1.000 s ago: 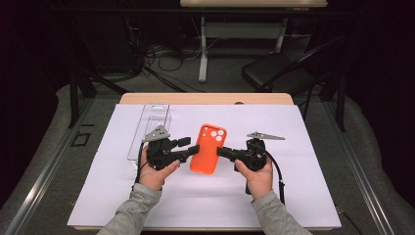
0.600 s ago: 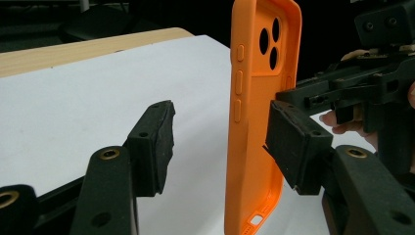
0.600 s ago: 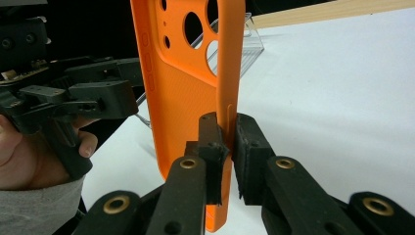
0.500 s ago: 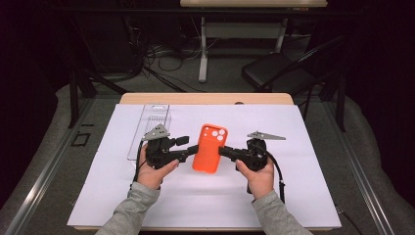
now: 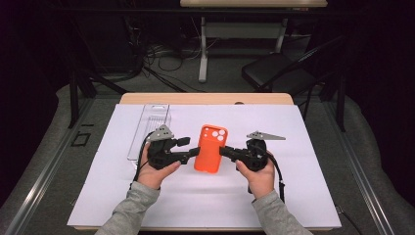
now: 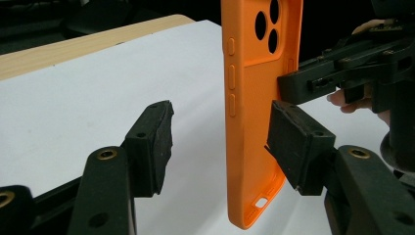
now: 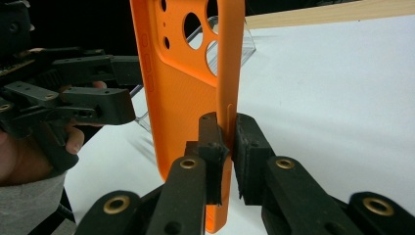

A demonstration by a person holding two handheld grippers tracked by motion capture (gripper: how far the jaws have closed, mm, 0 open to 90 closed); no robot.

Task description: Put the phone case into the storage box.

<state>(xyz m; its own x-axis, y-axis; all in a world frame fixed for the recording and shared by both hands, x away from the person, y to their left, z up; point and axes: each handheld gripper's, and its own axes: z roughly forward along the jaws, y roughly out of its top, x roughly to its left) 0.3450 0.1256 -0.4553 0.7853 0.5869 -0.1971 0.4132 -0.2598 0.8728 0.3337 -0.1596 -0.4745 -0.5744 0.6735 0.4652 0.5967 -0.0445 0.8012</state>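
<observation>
Orange phone case [image 5: 210, 148] mid-tabletop, held clear of the white sheet. Right gripper [image 5: 226, 151] pinches its side wall. Left gripper [image 5: 188, 148] spread, jaws just opening, case edge between them.

Phone case [image 5: 210, 148] between hand-held grippers; clear tray [image 5: 149, 128] left, behind.

Left gripper [image 5: 192, 147] parted, right gripper [image 5: 224, 151] clamped
</observation>
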